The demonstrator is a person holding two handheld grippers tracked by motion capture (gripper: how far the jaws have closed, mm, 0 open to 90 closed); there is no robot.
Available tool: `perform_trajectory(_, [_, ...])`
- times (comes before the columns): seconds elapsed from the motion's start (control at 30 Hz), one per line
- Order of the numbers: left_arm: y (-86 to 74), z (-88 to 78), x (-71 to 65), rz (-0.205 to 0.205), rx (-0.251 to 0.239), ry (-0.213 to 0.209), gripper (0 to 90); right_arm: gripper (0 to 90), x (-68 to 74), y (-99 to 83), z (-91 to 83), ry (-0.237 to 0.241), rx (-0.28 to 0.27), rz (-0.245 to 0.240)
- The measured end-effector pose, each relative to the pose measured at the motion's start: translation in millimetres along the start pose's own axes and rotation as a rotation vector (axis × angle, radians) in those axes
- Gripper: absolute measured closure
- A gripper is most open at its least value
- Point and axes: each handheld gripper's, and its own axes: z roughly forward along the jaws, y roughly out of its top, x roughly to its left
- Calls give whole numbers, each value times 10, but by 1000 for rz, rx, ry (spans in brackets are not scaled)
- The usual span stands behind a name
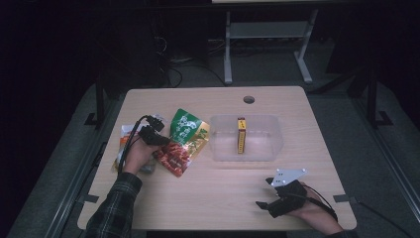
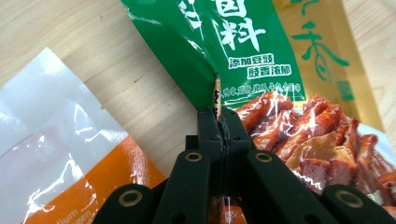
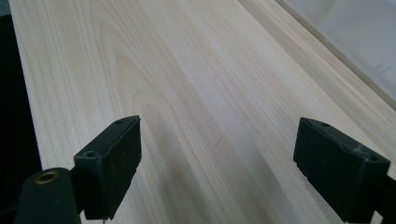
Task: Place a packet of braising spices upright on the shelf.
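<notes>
Wooden table [image 1: 213,198]: pale top bearing all items. Clear plastic bin [image 1: 271,141]: centre-right, with a yellow-and-red box [image 1: 240,135] standing inside. Green-and-gold snack pouch [image 1: 182,140]: flat on the table's left half, just left of the bin, beside an orange-and-white packet [image 2: 60,154]. Left gripper [image 2: 218,122]: jaws pressed together, pinching the pouch's edge. Right gripper [image 3: 217,175]: near the table's front right, jaws spread wide with only bare wood between them.
</notes>
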Motion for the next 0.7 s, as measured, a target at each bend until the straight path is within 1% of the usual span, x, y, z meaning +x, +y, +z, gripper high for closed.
perform_trajectory(0.03, [-15,-25,9,-2,-3,-3,893,148,1,-1,-2,0,-1,1])
perform_trajectory(0.13, [-68,-69,11,-24,-47,-15,894,148,-2,-2,-3,-2,-2,2])
perform_trajectory(0.17, [-85,-86,11,-27,-54,-17,894,148,-2,-1,-2,-4,-2,3])
perform_trajectory(0.2, [-104,-98,5,-33,-67,-11,895,148,-2,0,0,-3,-2,2])
perform_trajectory(0.27, [-142,-136,5,-45,-98,-17,895,148,1,0,1,-2,-1,0])
perform_trajectory(0.33, [-170,-198,18,-40,-111,-24,895,148,1,0,2,-2,0,0])
perform_trajectory(0.37, [-177,-230,20,-36,-119,-24,895,148,1,0,2,-3,0,0])
perform_trajectory(0.4, [-181,-254,9,-41,-142,-20,895,148,-1,-1,3,-4,0,1])
perform_trajectory(0.43, [-186,-290,17,-32,-144,-17,894,148,-2,0,3,-4,-1,1])
perform_trajectory(0.5, [-209,-349,24,-48,-174,-23,895,148,-1,1,1,-4,-3,4])
perform_trajectory(0.57, [-241,-406,42,-62,-205,-37,895,148,0,2,-2,-4,-4,5])
perform_trajectory(0.7, [-296,-518,56,-84,-251,-53,896,148,1,2,-6,-4,-6,5])
